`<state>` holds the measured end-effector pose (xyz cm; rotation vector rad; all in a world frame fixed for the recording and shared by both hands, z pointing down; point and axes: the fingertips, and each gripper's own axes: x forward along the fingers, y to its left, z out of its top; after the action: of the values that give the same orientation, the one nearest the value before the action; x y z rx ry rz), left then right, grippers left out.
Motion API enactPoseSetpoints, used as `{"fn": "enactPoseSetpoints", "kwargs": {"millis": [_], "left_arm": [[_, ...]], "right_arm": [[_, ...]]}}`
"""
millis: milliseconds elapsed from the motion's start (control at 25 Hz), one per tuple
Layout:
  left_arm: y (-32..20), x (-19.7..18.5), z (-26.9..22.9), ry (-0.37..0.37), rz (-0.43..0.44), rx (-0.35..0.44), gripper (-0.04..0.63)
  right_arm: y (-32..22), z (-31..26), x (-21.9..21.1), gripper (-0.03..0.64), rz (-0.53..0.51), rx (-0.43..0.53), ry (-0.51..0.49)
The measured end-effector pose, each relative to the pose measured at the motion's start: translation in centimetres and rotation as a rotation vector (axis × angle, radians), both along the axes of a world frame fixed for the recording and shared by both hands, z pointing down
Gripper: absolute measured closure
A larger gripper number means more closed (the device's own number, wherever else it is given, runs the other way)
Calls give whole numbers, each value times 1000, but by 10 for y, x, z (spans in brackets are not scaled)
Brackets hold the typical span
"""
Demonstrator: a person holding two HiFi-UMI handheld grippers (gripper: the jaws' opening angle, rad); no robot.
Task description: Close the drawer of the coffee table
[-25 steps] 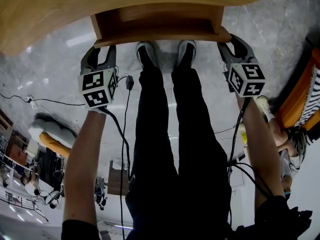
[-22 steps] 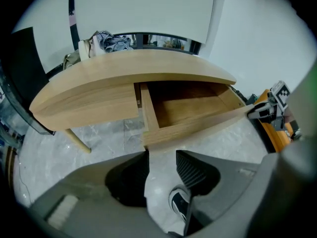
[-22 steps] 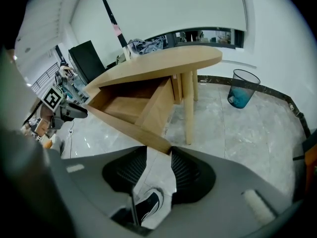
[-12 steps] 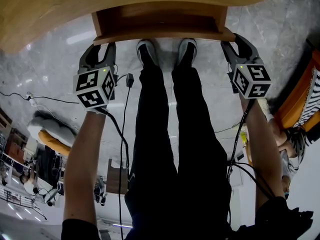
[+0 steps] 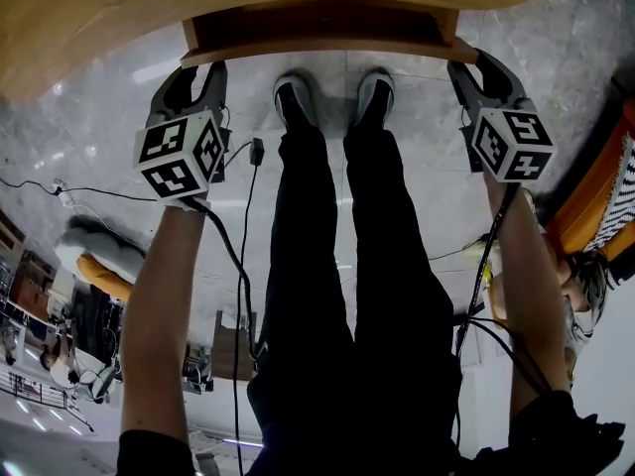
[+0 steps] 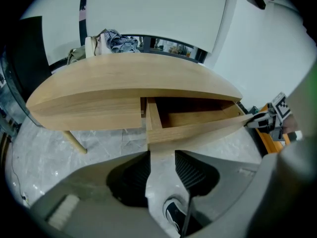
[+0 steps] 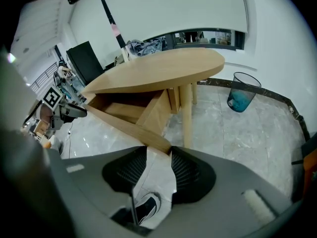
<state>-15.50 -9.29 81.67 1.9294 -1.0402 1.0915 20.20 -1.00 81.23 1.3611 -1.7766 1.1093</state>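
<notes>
Both left gripper [image 5: 198, 71] and right gripper [image 5: 477, 66], jaws apart, touch the end corners of the light wooden drawer [image 5: 317, 48], lying crosswise and jutting toward the person [image 5: 337, 266] from the oval wooden table [image 5: 119, 13].

The head view looks steeply down over the person's legs [image 5: 337, 266], the worktop [image 5: 99, 28] and drawer [image 5: 298, 48] at its top edge; the left hand-held gripper [image 5: 195, 70] carries a camera low and close, facing the drawer's left front corner; the right hand-held gripper [image 5: 476, 64] carries one equally near the right corner; all three views share the drawer front; each gripper view shows the other gripper beyond it.
</notes>
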Motion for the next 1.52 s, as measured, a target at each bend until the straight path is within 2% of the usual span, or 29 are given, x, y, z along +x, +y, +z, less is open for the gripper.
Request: {"fn": "enactPoseSetpoints", "kwargs": {"millis": [560,800,1120,1520], "left_arm": [[-25,4,0,10,0,16,433],[-40,10,-2,4,27,38,436],[-56,16,-2,9,0,58,436],[-79,21,-5,-26,20,111,436]], "right_arm": [[-26,-1,4,456,-5,30,17],[-41,-4,11,456,32,44,15],[-60,-4,18,456,21,62,21],[-83,-7,23,456,26,88,25]]}}
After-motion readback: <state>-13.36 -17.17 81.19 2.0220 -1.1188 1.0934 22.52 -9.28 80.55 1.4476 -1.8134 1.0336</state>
